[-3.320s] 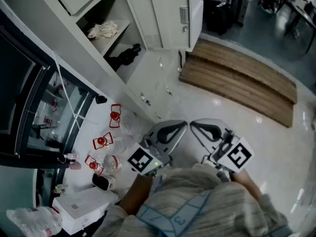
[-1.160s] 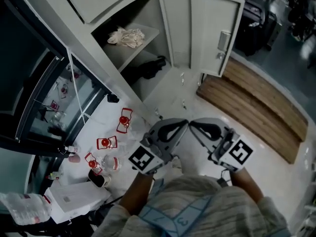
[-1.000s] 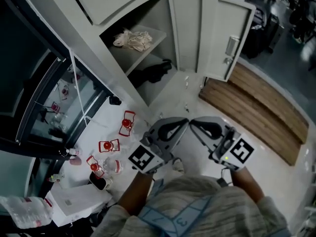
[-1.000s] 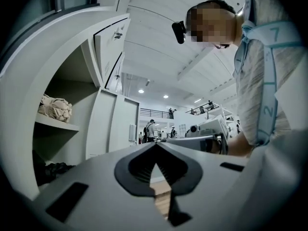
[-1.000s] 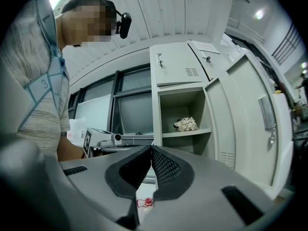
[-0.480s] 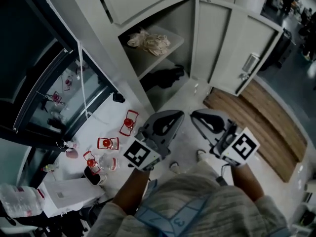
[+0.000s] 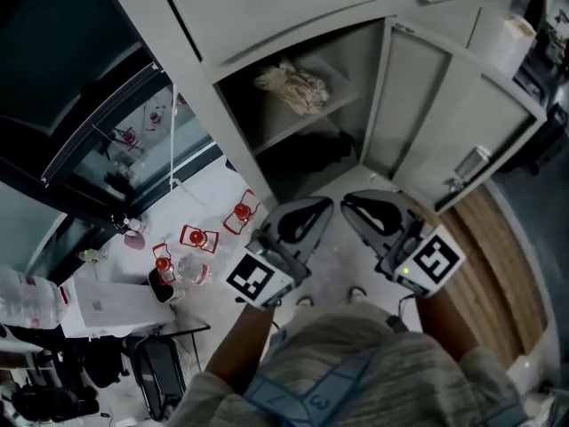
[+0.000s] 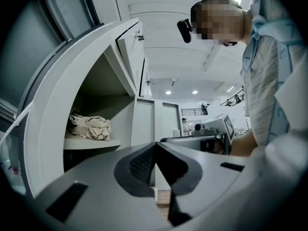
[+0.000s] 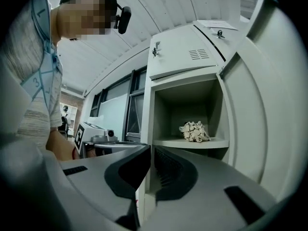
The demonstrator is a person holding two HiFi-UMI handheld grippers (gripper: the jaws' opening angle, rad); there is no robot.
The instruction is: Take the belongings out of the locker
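Observation:
The open locker (image 7: 378, 52) stands ahead of me. A crumpled beige cloth (image 7: 293, 87) lies on its upper shelf (image 7: 333, 96), and a black bundle (image 7: 316, 149) sits in the dark space below. The cloth also shows in the left gripper view (image 8: 89, 127) and the right gripper view (image 9: 195, 131). My left gripper (image 7: 323, 205) and right gripper (image 7: 348, 205) are held side by side near my body, short of the locker opening. Both are shut with nothing between the jaws. The jaws meet in each gripper view, left gripper (image 8: 155, 146) and right gripper (image 9: 150, 149).
The locker door (image 7: 449, 127) hangs open to the right. Several small red-capped items (image 7: 200, 237), a white box (image 7: 107, 296) and a plastic bottle (image 7: 22, 292) lie at lower left. A glass-fronted cabinet (image 7: 116, 105) is left of the locker, wooden boards (image 7: 502, 265) to the right.
The locker has come closer and more in front of me, its door swinging toward the right edge of view. Both grippers stay shut and side by side.

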